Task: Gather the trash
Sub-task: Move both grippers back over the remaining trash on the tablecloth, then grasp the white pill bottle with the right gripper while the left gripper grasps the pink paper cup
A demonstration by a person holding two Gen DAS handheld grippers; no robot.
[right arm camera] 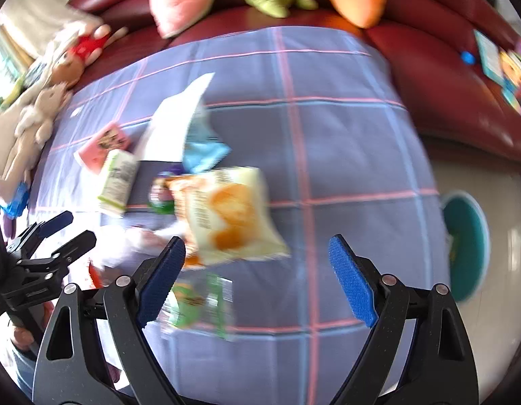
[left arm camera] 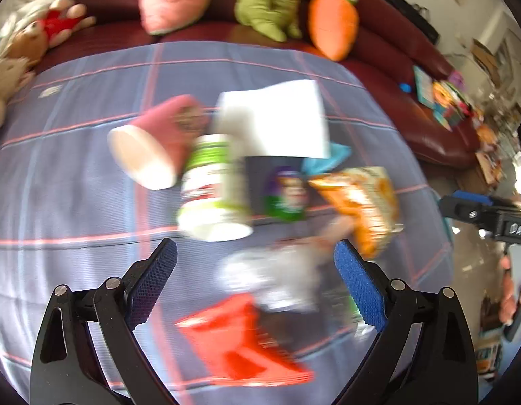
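Both grippers, left gripper (left arm camera: 255, 280) and right gripper (right arm camera: 257, 278), are seen with jaws spread and empty over the table (right arm camera: 344, 141), trash clustered around the green-labelled cup (left arm camera: 213, 185), red wrapper (left arm camera: 240, 341) nearest, so a blurred approach could knock the cup rolling before anything is pinched.

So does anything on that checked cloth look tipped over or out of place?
Yes. Two cups lie on their sides: a maroon paper cup and a green-and-white one, amid scattered wrappers such as the orange snack bag.
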